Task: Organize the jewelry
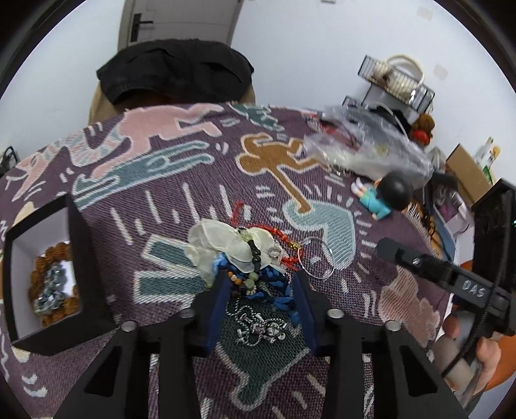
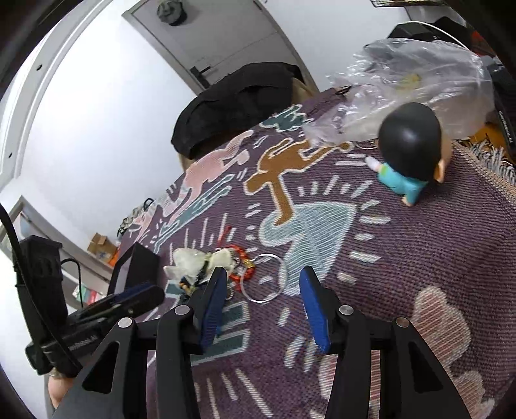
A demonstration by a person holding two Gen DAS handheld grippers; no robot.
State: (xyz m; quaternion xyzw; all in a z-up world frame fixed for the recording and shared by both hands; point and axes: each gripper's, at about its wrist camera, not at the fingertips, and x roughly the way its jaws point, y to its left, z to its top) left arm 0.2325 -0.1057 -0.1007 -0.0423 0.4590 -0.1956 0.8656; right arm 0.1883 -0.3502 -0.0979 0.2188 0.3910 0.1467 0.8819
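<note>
Jewelry point(image 1: 248, 261) lies heaped on the patterned cloth point(image 1: 180, 180), tangled between your spread left gripper point(image 1: 261, 283); close there and you'll likely drag several pieces at once. Your right gripper point(image 2: 261, 290), also spread, hovers by the wire hoop point(image 2: 262, 277), holding nothing.

A patterned purple woven cloth point(image 1: 200, 180) covers the table, figures in pink, tan and teal across it. Behind, a black garment point(image 1: 174, 69) drapes a chair against a plain white wall point(image 1: 306, 38). A grey door point(image 1: 180, 19) with dark handle stands closed; a wire rack point(image 1: 396, 80) sits right.
</note>
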